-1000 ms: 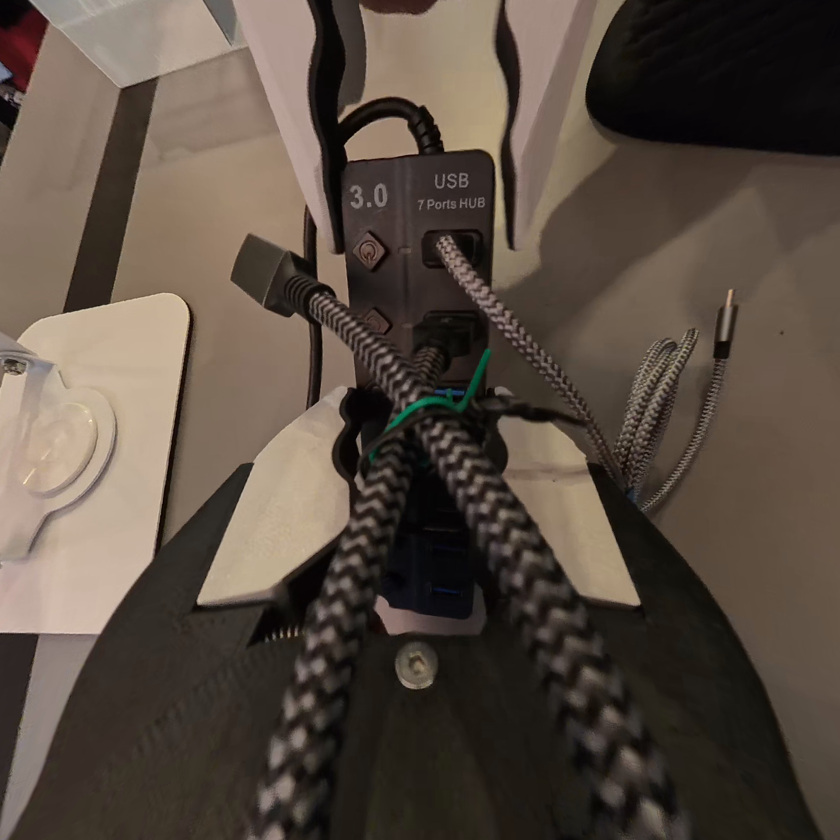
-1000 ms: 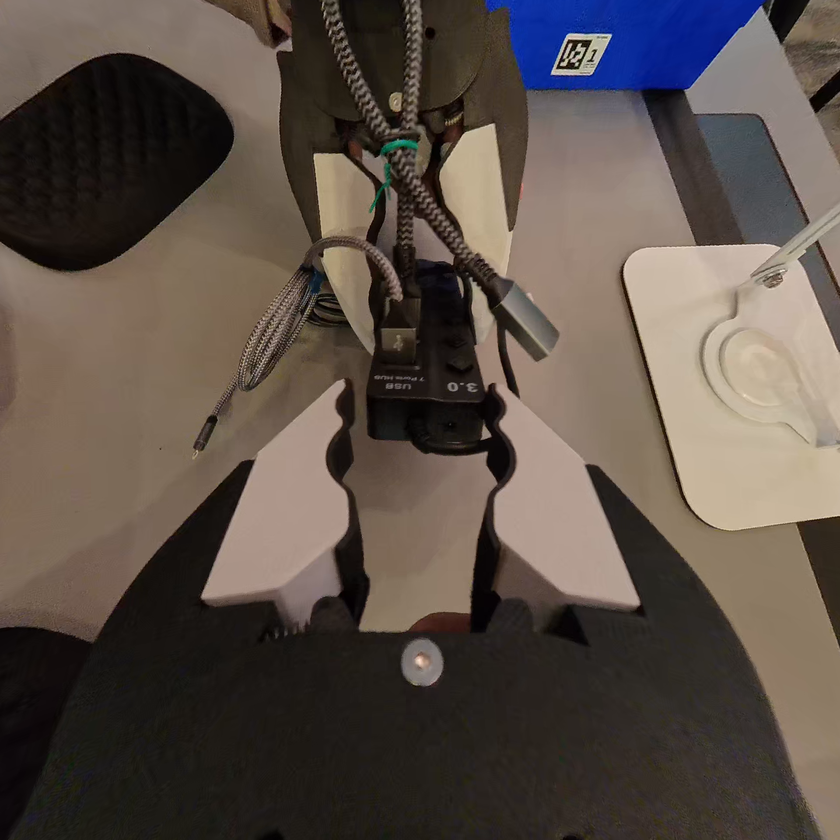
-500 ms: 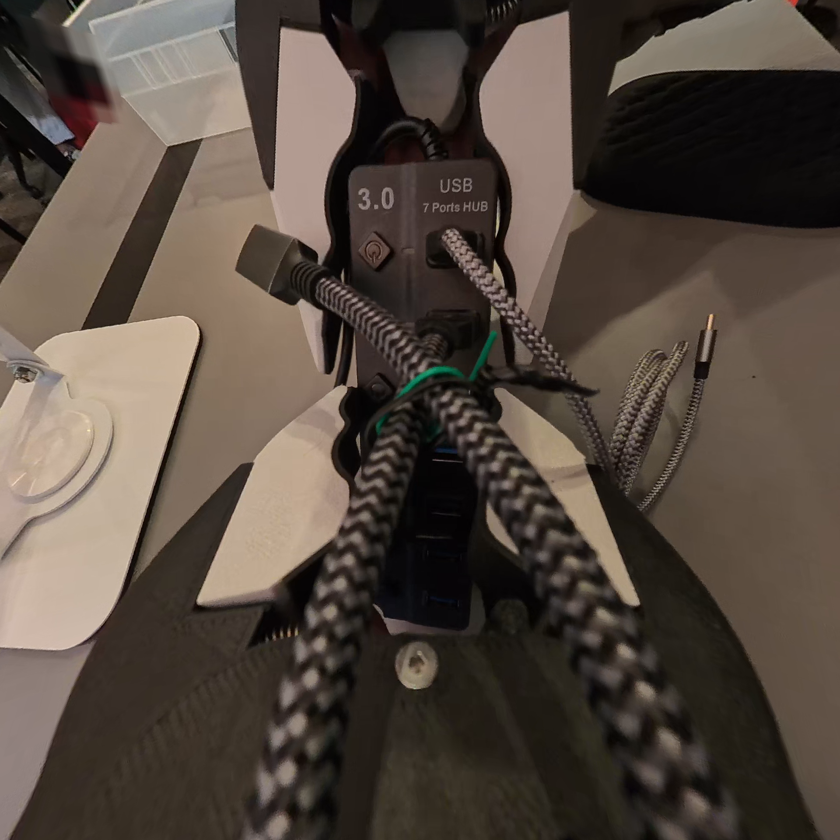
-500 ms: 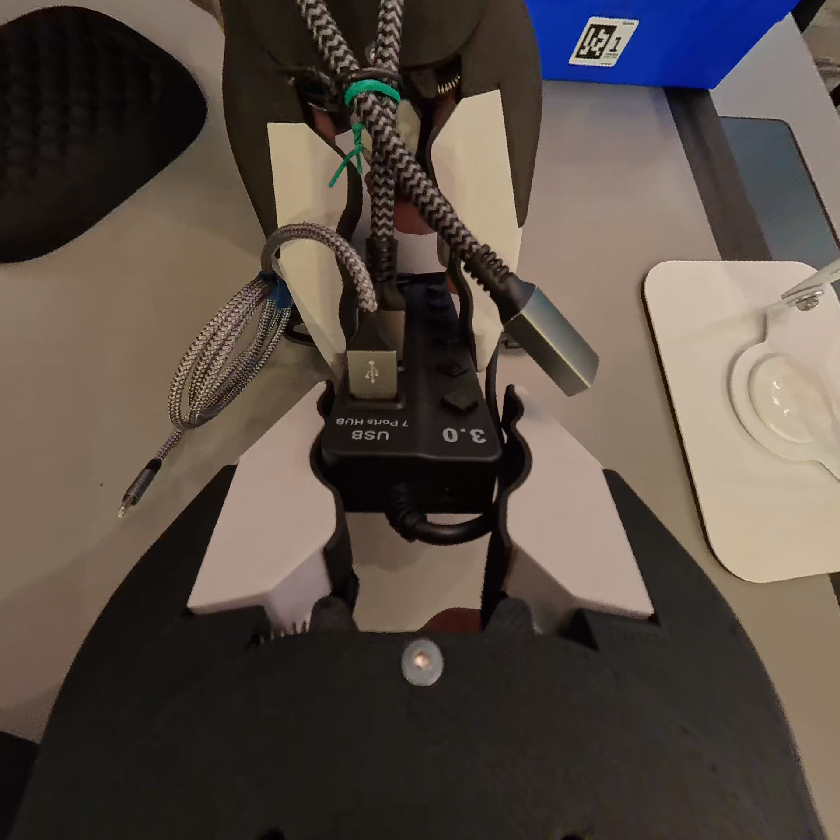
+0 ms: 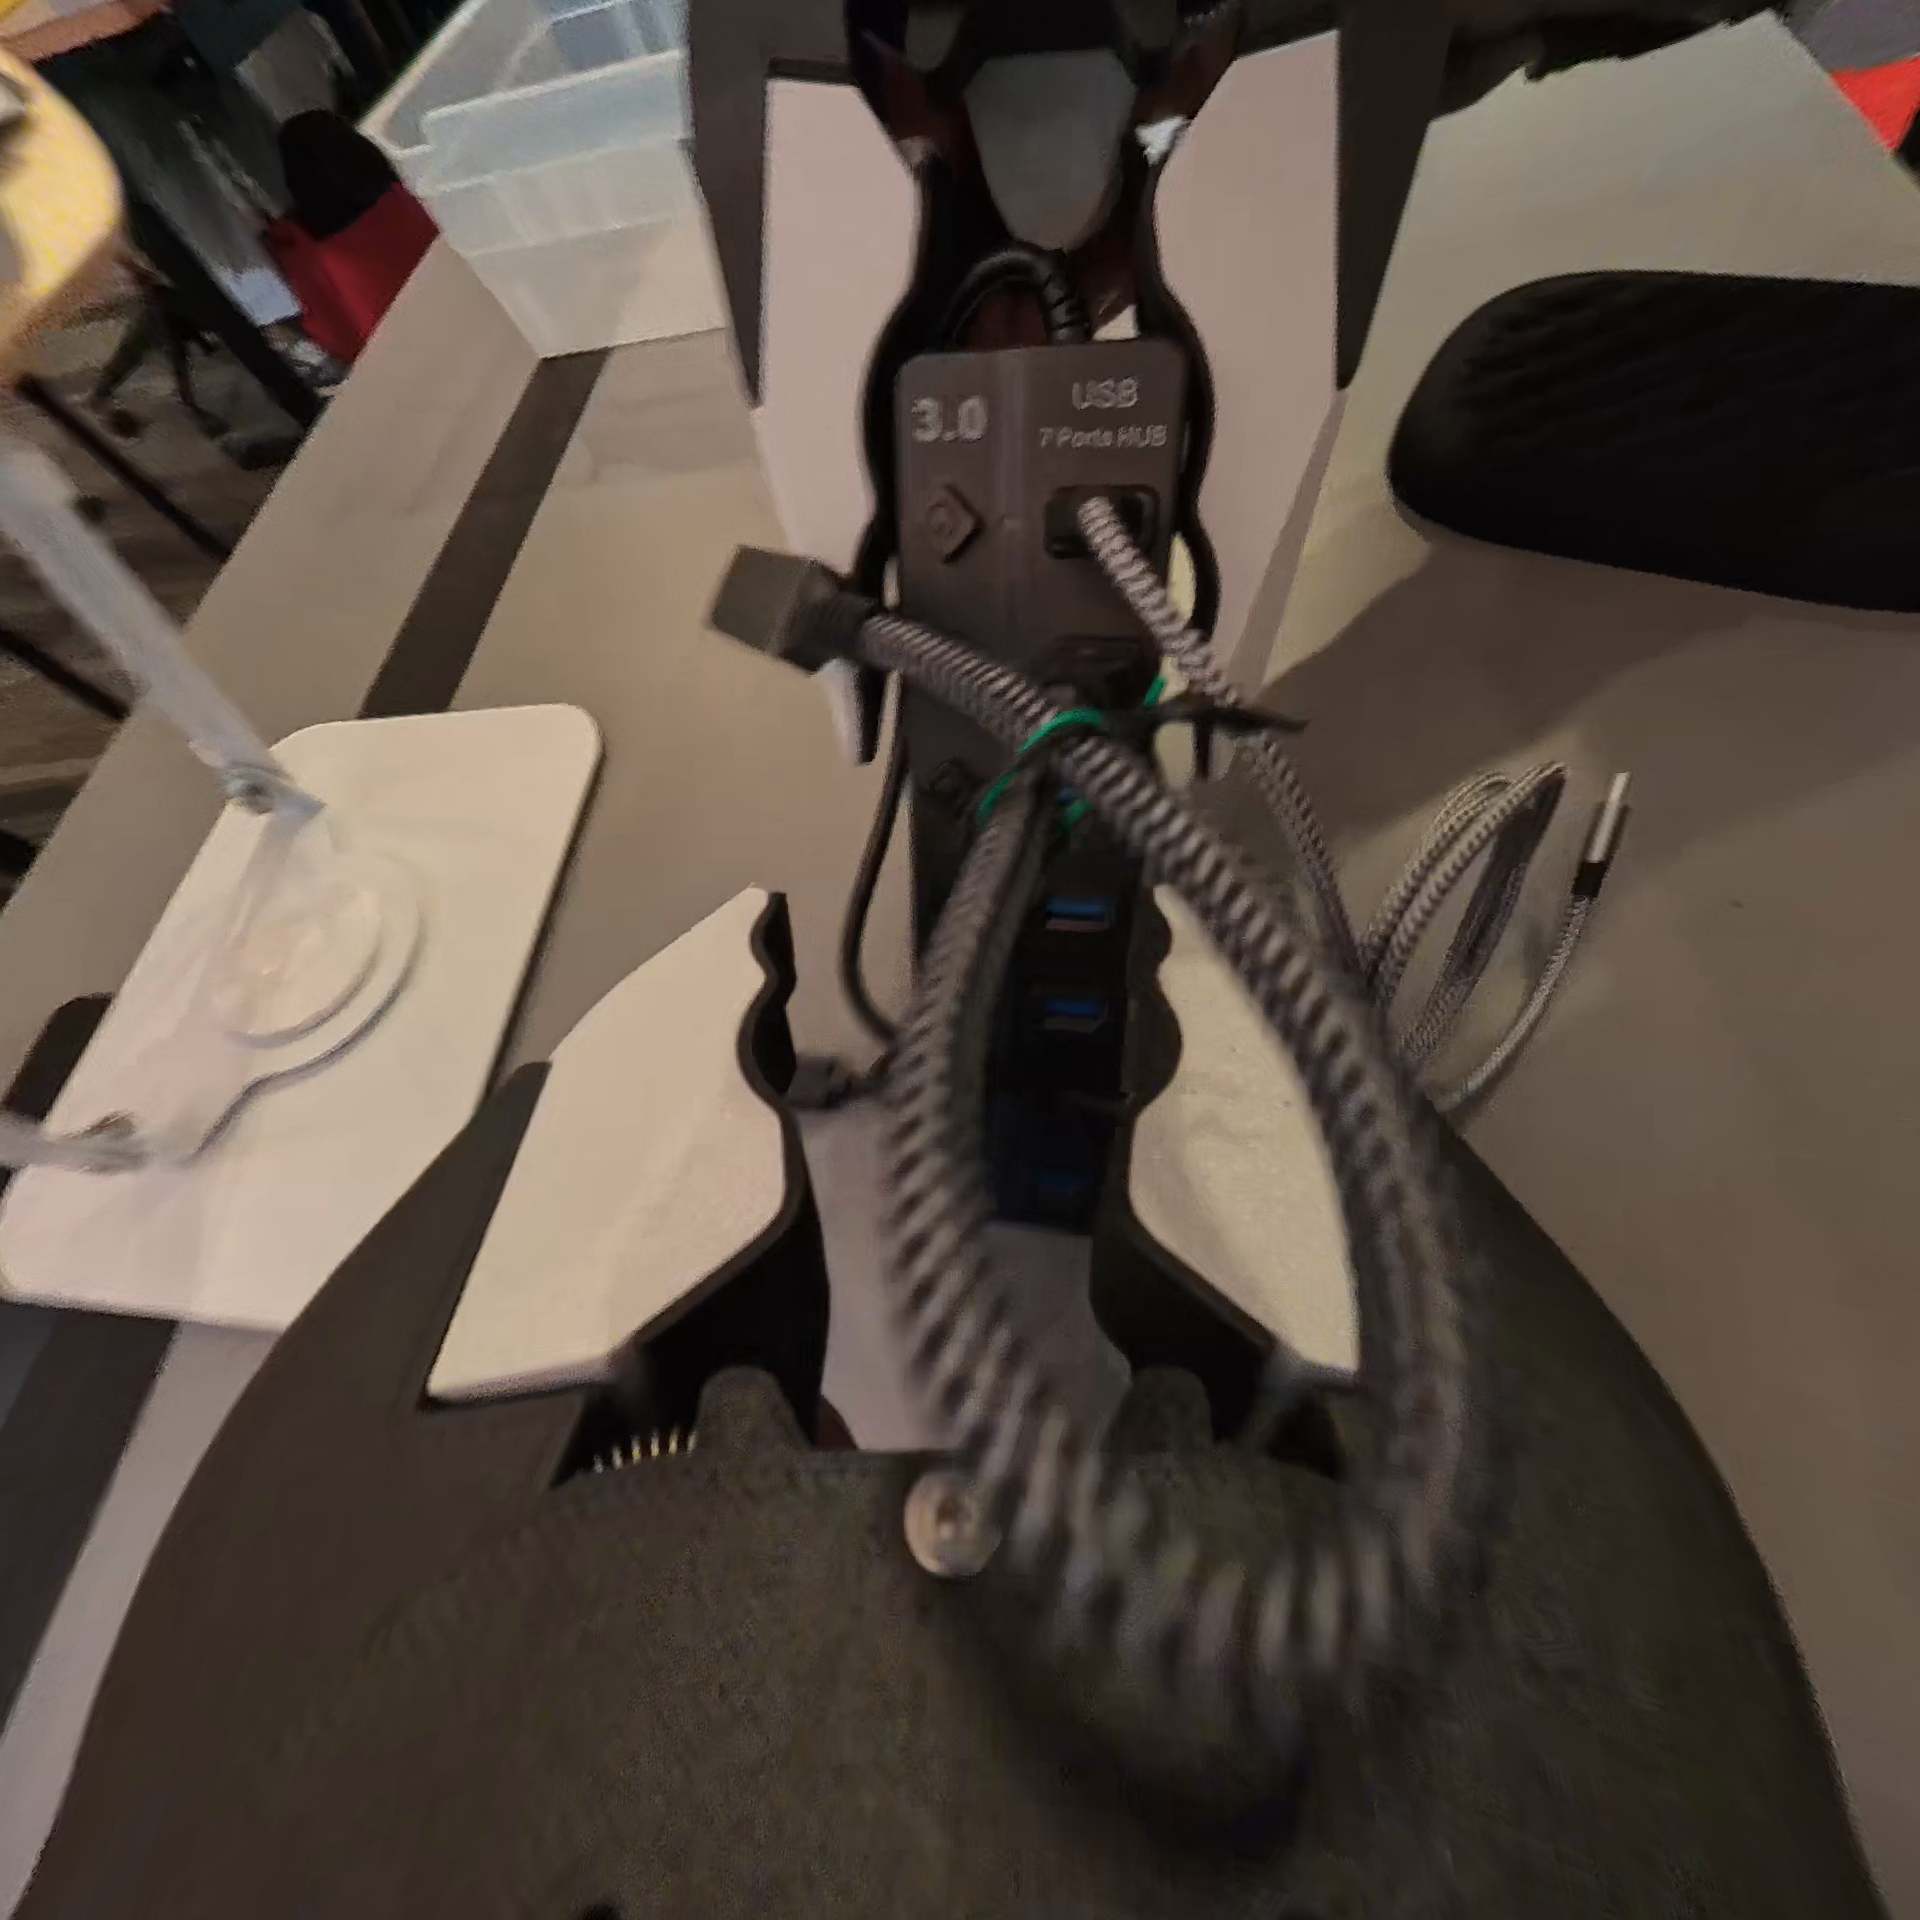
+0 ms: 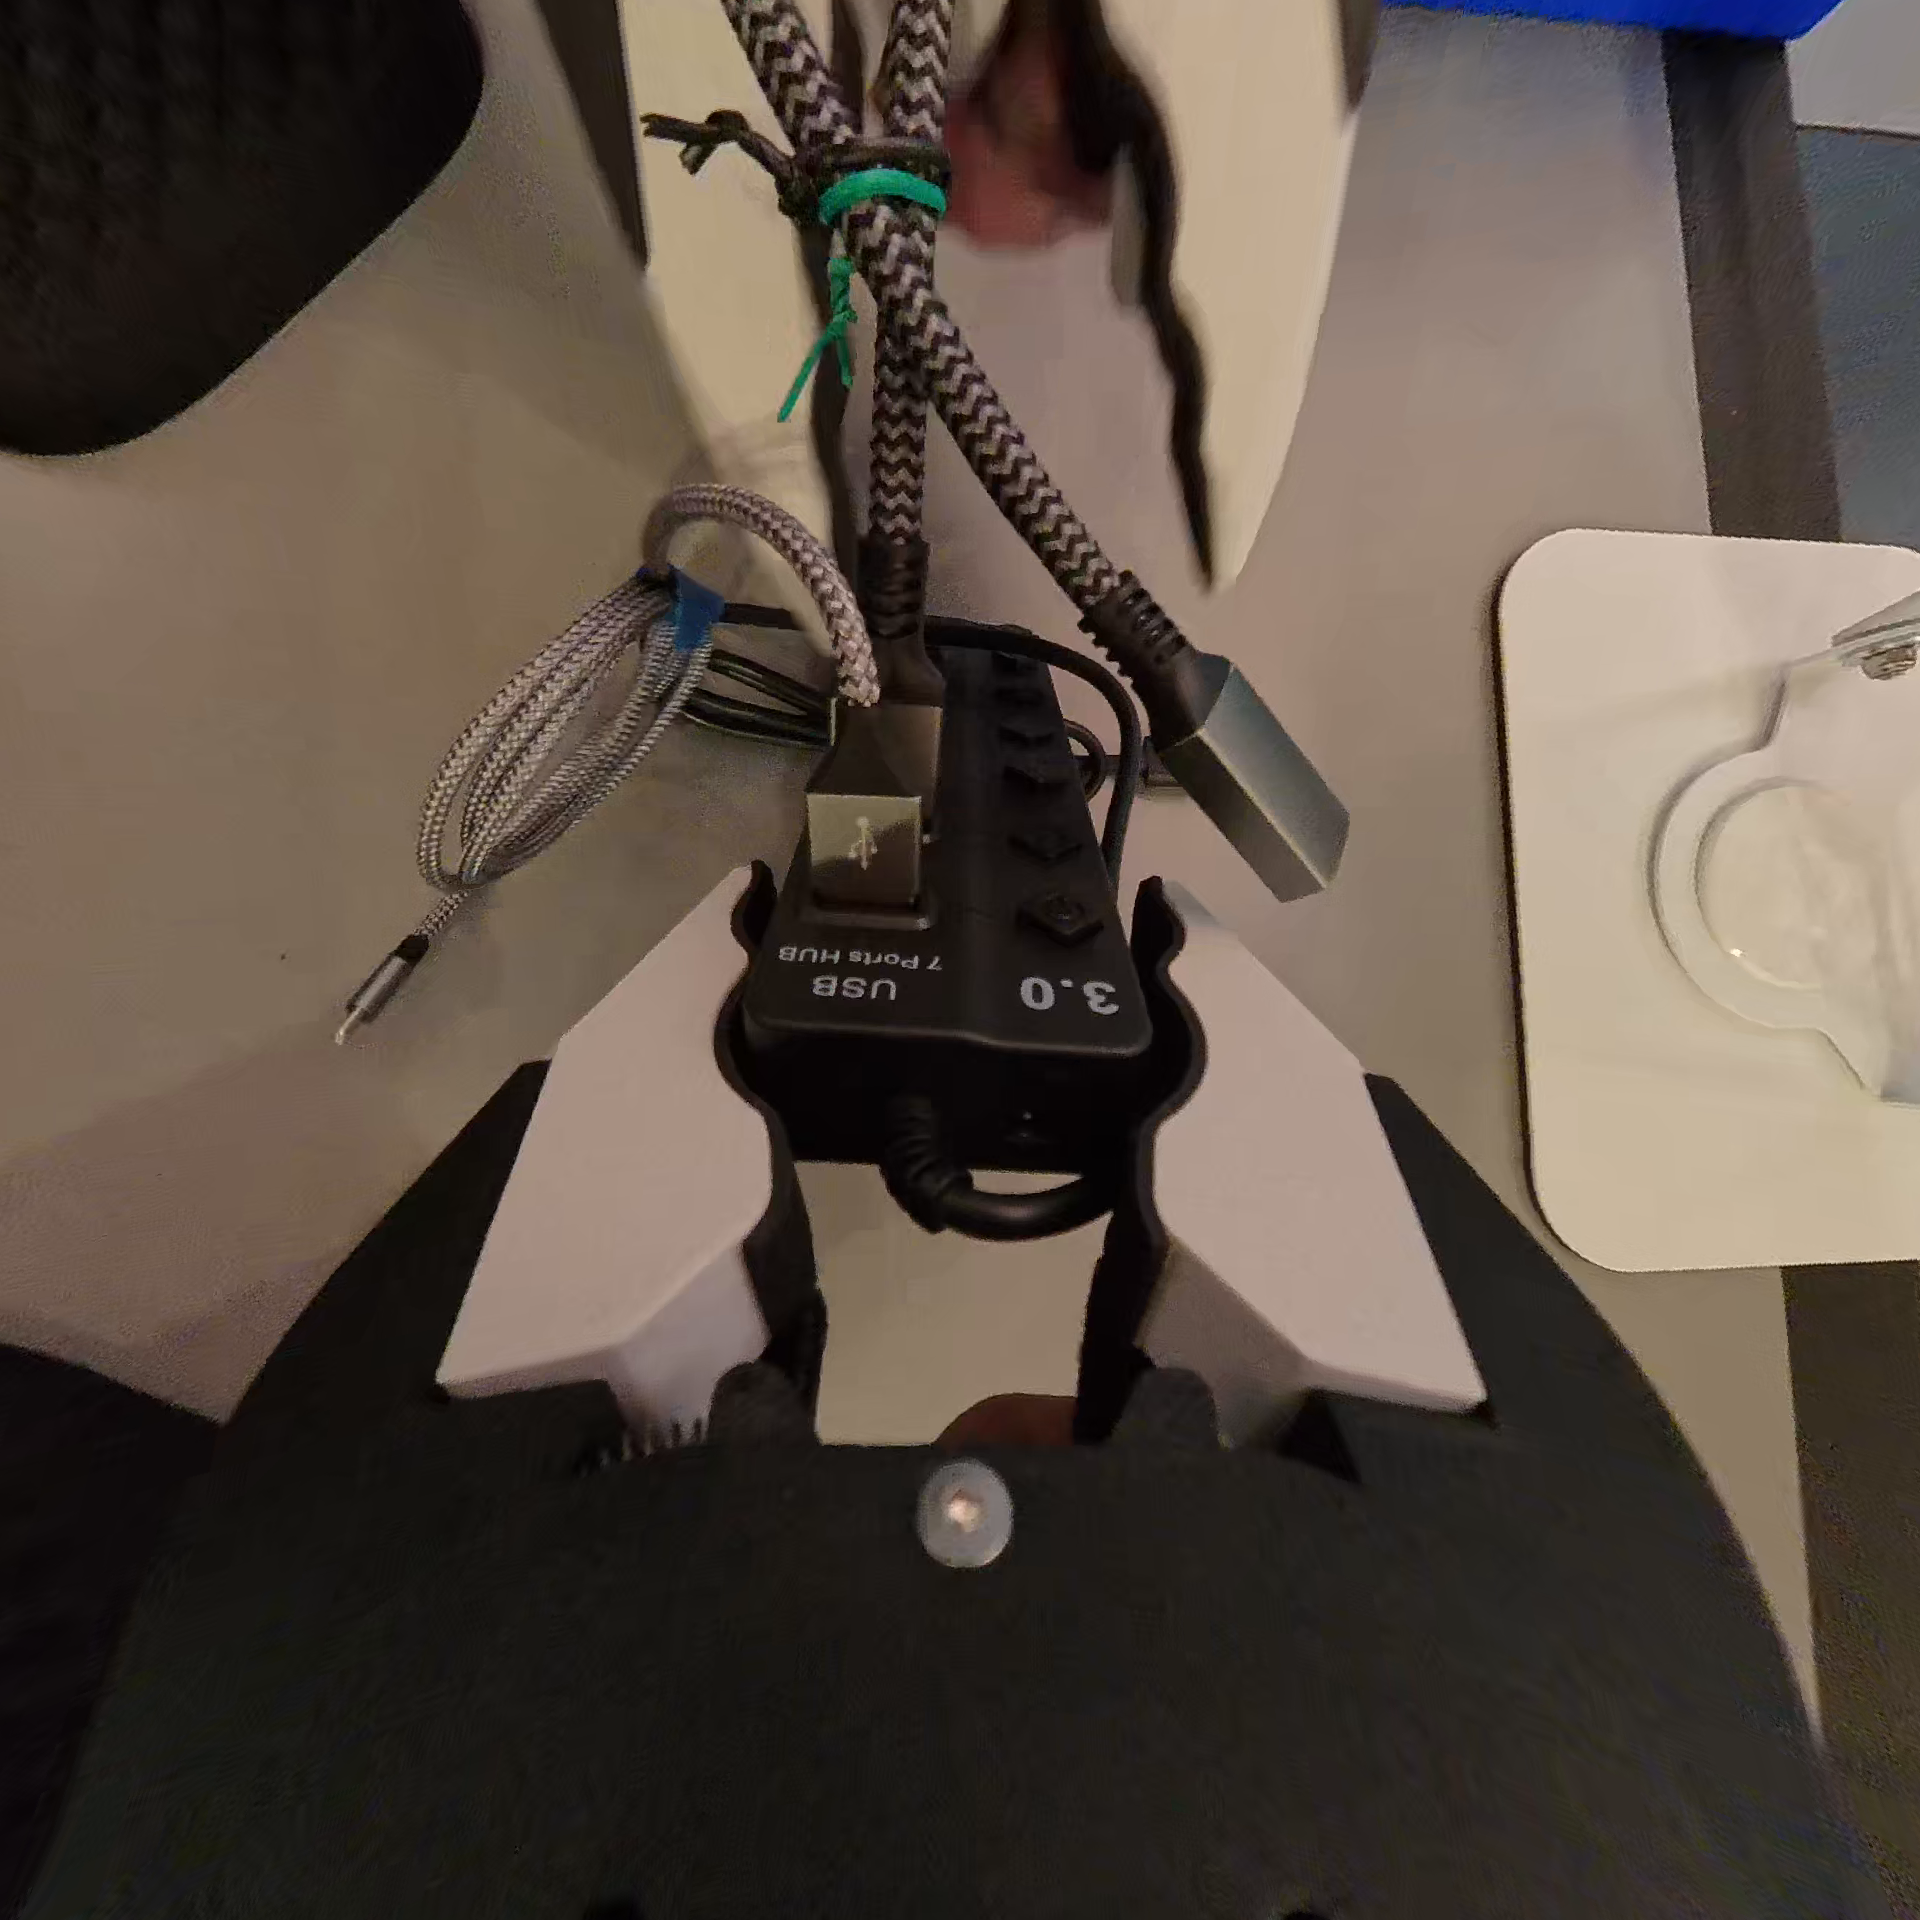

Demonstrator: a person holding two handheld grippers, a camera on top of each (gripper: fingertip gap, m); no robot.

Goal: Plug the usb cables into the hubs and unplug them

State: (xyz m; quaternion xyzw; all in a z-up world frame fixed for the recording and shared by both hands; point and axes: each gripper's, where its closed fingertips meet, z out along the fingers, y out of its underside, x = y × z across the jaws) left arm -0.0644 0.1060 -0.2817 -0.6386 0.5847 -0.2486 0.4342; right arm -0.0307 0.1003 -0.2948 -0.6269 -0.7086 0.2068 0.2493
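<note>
A: Hub (image 6: 940, 997), black strip type, lies flat on the grey table (image 6: 260, 790). My right gripper (image 6: 961, 935) has its white fingers (image 6: 644, 1122) clamped on the hub's cable end, one finger on each side, touching both long edges.

B: And left?

A: Left gripper (image 5: 971, 997) is blurred. Its fingers stand apart, either side of the hub's far end, with gaps showing. I can't see them gripping anything. A dark braided cable pair (image 5: 1195, 935), tied with a green twist tie (image 6: 878, 197), runs back over the left gripper's body.

B: Plugs?

A: One silver USB plug (image 6: 868, 847) sits in the port nearest my right fingertips. A second dark plug (image 6: 899, 665) is in the next port along. A loose grey connector (image 6: 1247, 790) hangs free just right of the hub, past my right finger, in no port.

B: Surface?

A: A light braided coil (image 6: 540, 748) with a small free end lies left of my right fingers. White mat (image 6: 1621, 1143) with a clear acrylic piece (image 6: 1787, 894) sits well right. A black mesh pad (image 6: 187, 208) is far left. A dark seam (image 6: 1745, 312) crosses the table.

B: Room?

A: Clear plastic bins (image 5: 561, 177) beyond the table edge in the left view, cluttered background, too blurred to name.
</note>
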